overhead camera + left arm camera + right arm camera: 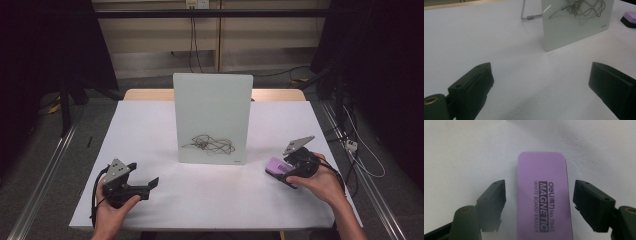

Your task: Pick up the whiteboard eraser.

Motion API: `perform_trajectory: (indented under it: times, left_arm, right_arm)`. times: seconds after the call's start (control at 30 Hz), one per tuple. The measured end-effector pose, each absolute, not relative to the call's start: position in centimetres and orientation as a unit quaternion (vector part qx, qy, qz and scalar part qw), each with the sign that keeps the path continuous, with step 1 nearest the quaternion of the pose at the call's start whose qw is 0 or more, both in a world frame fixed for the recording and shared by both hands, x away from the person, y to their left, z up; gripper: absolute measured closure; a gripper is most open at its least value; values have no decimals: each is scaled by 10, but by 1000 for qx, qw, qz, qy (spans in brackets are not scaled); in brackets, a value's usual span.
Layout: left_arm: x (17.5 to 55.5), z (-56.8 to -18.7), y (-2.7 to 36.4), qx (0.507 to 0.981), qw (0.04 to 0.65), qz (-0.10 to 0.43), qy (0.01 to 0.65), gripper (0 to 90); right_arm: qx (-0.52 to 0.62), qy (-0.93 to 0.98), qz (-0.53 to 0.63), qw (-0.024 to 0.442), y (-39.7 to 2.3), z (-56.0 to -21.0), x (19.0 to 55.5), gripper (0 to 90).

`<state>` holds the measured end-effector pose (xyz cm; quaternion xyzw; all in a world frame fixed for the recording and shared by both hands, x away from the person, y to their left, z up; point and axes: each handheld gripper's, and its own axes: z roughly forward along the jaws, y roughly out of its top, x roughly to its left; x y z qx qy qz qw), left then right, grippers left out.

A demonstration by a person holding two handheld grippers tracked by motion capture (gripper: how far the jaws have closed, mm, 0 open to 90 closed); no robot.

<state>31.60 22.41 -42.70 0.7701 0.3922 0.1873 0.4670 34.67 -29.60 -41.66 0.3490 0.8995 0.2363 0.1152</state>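
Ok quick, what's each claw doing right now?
Left claw: open, holding nothing, above the white table.
Right claw: open around the purple whiteboard eraser, with gaps on both sides, not gripping it yet.

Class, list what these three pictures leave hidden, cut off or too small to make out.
- Eraser: near end cut off by the bottom edge, right gripper view.
- Whiteboard: top cut off by the upper edge, left gripper view.
- Scribble: too small to read, high view.
- Right gripper: jaw tips hidden by its body, high view.
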Motion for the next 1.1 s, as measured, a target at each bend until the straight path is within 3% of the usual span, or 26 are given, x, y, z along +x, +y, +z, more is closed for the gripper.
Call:
perform_trajectory:
  times: [0.57,1.1]
  left_arm:
    - [315,-427,227,771,465,186,393,55]
    - [315,-427,227,771,465,186,393,55]
  right_arm:
    - [331,917,193,107,-294,-423,351,397]
    - [335,915,188,121,-291,-420,348,408]
